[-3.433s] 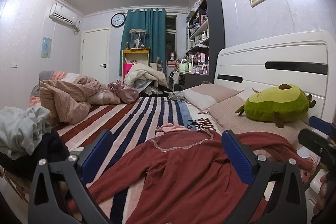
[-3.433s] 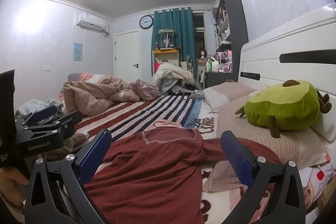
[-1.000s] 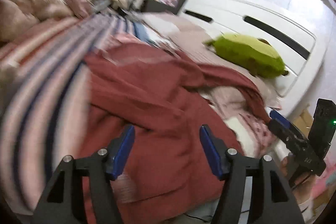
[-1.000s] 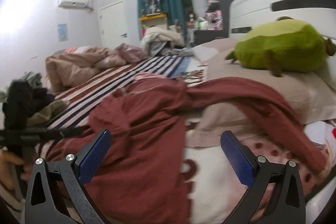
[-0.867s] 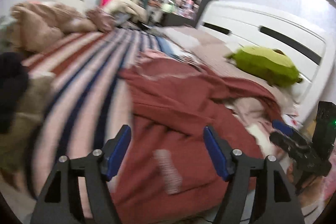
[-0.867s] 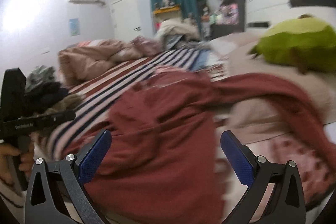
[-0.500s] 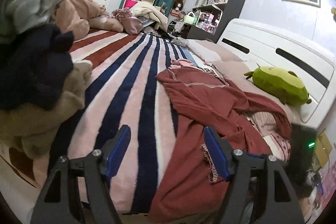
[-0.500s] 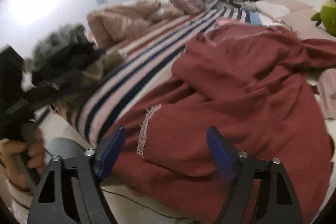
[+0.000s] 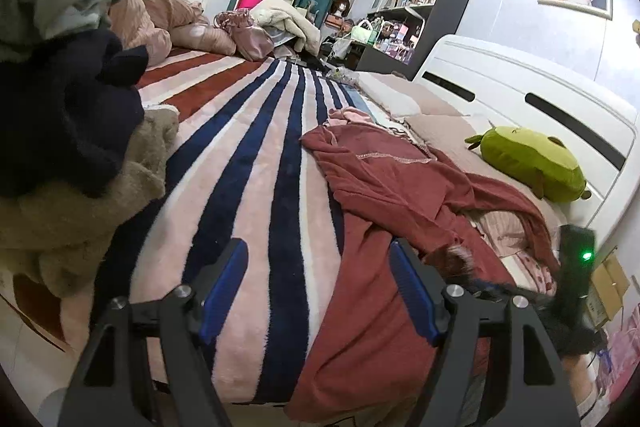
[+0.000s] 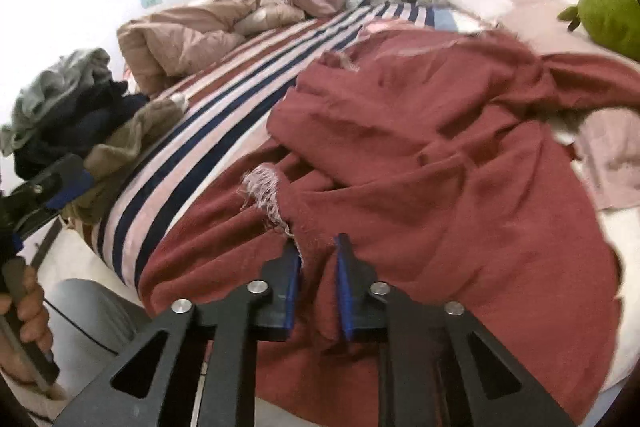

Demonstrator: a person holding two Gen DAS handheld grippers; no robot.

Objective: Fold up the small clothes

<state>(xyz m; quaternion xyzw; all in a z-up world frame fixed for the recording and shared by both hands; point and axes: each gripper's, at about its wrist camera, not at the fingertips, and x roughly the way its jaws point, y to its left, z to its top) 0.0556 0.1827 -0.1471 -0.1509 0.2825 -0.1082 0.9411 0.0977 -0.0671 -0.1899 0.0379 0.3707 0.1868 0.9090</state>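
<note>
The right gripper (image 10: 318,281) is closing, its 2 pads pinching the lace-trimmed hem of the red garment (image 10: 440,163) spread on the striped blanket (image 9: 256,155). The left gripper (image 9: 318,285) hovers spread over the blanket's edge, gripping nothing.

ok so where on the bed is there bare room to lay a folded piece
The striped blanket lies bare between the clothes pile and the red garment. Toward the headboard it is crowded: pillows, avocado plush.

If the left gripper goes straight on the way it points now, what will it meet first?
Probably the striped blanket, between the open jaws of the left gripper, near the edge of the red garment. Depth is hard to judge.
</note>
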